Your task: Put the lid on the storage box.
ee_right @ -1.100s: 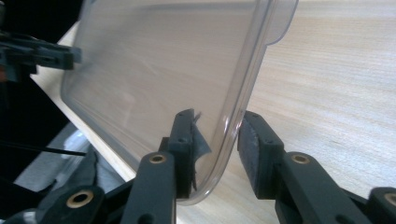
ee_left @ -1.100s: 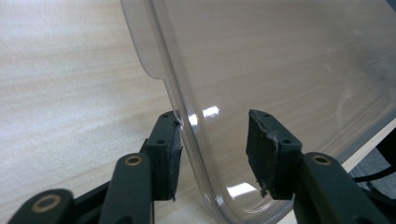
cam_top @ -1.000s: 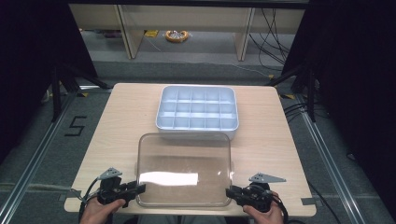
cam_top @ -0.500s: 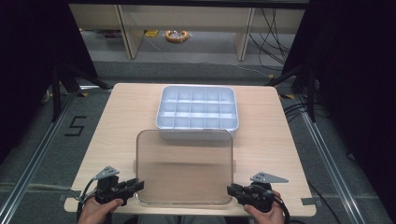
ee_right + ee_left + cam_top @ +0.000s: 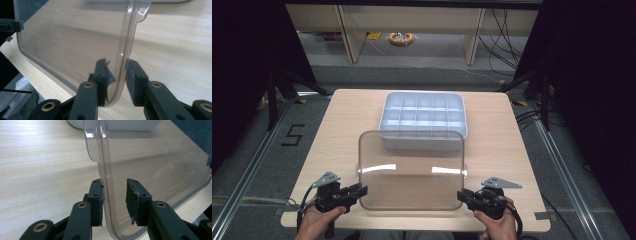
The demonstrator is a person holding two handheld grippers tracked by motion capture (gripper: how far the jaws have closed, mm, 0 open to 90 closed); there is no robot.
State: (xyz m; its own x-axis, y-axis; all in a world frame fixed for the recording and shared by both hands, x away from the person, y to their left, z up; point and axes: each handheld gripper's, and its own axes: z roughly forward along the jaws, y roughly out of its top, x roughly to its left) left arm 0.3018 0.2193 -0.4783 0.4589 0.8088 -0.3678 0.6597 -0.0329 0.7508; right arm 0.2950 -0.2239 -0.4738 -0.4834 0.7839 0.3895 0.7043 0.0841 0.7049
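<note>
Clear plastic lid [image 5: 411, 170] is held up off the tabletop [image 5: 342, 130], tilted, its near edge low and its far edge raised toward the compartment tray [image 5: 423, 120]. Two bright reflections are seen across the lid's middle in the high view.

Left tool [image 5: 357, 191] is clamped on the lid's near left corner. In the left gripper view, the left tool [image 5: 113, 200] has the lid's rim [image 5: 105, 182] between its two black pads; the left pad [image 5: 96, 200] is pressed against the rim, while a gap shows between the right pad [image 5: 133, 200] and the clear sheet. The jaws have just been closing, and are now as tight as they get on this edge.

Right tool [image 5: 465, 196] is clamped on the lid's near right corner. In the right gripper view, the right tool [image 5: 117, 80] has the curved rim [image 5: 125, 65] pinched between both pads, with a scrap of torn pad material [image 5: 110, 75] folded against the inner face.

Compartment tray, white with a grid of cells, sits on the far half of the tabletop, centred. Its near wall is seen through the lid's far edge in the high view.

Hands [image 5: 314, 225] are seen at the near table edge, one behind each tool, well apart, with cables trailing from both.
</note>
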